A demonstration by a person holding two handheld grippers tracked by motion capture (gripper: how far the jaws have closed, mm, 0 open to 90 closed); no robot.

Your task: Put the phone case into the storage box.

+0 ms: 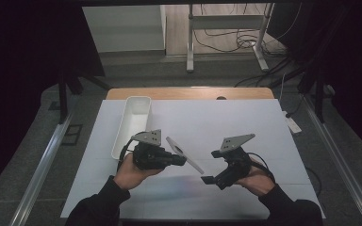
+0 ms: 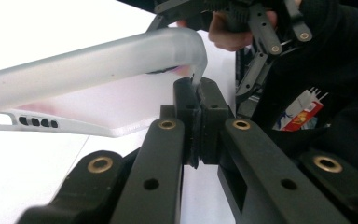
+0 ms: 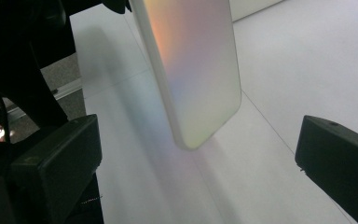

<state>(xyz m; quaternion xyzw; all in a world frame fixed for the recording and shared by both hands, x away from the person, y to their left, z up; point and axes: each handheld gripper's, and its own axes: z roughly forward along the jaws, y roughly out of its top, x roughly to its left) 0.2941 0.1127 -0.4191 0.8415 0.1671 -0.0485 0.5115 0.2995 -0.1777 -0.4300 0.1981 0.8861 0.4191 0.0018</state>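
Item held: one translucent white phone case (image 1: 185, 154), pinched at one edge by the fingers (image 2: 185, 95) of your left gripper (image 1: 181, 159), which are closed together on its rim. In the left gripper view the case's rounded corner sits right at the fingertips, and the rest of it runs off to the side with a row of small slots along its edge. The case is clear of the white desk (image 1: 245, 127) and slopes from your left fingers toward your right gripper (image 1: 209, 179). Right gripper: fingers (image 3: 56, 161) spread wide apart, gripping nothing; in its own view the free end of the case hangs between them, ahead of the tips, touching neither. Also on the desk: one long white tray (image 1: 121, 136), beyond your left fingers, beside that hand (image 1: 131, 173).
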